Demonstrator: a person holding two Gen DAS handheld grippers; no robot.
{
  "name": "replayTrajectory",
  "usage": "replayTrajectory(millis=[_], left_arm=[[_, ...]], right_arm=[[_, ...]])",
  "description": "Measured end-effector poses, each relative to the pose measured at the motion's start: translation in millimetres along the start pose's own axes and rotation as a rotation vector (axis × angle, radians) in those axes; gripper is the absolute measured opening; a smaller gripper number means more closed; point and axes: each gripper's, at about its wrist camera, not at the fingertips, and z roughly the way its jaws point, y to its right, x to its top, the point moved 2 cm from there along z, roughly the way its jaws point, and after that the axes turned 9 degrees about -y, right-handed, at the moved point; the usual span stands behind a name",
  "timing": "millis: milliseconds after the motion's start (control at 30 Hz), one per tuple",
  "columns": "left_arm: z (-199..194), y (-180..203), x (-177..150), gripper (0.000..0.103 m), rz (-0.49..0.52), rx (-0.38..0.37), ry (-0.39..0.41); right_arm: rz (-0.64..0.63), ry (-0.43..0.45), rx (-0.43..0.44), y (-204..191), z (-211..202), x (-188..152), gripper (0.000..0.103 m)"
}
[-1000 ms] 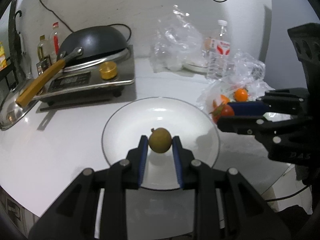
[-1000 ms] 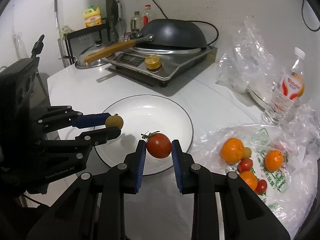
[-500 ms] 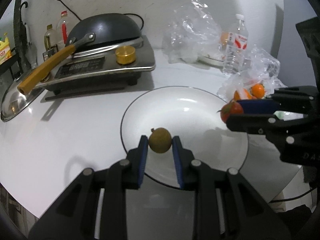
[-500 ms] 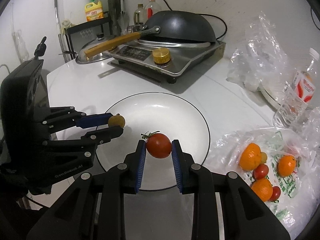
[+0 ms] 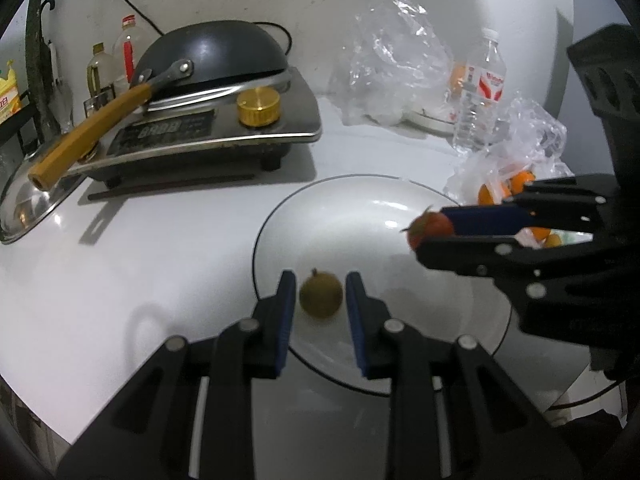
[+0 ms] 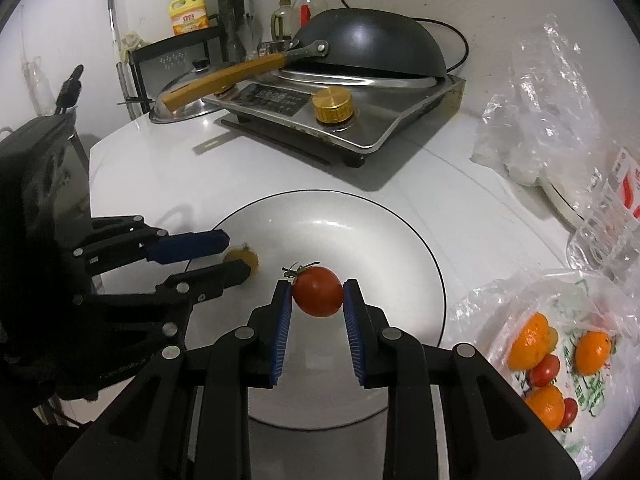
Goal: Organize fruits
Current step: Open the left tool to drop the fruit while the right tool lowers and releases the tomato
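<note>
A small yellow-brown round fruit (image 5: 321,295) sits low between the blue pads of my left gripper (image 5: 320,280), over the near left part of the white plate (image 5: 360,178). The fruit is blurred, and a thin gap shows on each side of it, so the pads are just off it. In the right wrist view the same fruit (image 6: 244,259) hangs at the tip of the left gripper (image 6: 236,256). My right gripper (image 6: 317,292) is shut on a red tomato (image 6: 317,296) with a green stem, above the middle of the plate (image 6: 400,220).
A plastic bag (image 6: 576,360) at the right holds oranges and small tomatoes. Behind the plate stands a steel cooker (image 5: 224,136) with a black wok (image 5: 216,56), a gold knob (image 5: 258,106) and a lid (image 5: 24,200). A water bottle (image 5: 482,92) and crumpled plastic (image 5: 392,60) stand at the back right.
The yellow-brown fruit has slipped lower between the left pads, which have parted slightly. The right gripper has carried the tomato further in over the plate, closer to the left gripper.
</note>
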Motion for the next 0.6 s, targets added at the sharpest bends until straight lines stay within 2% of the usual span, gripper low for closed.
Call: replayTrajectory(millis=[267,600], left_arm=[[-11.7,-9.4,3.0,0.028,-0.028,-0.002,0.033],[-13.3,-26.8,0.2,0.028,-0.069,0.013,0.033]], right_arm=[[-0.011,-0.004,0.019,-5.0,14.6,12.6,0.028],[-0.034,-0.007,0.052,-15.3,29.8,29.6,0.028]])
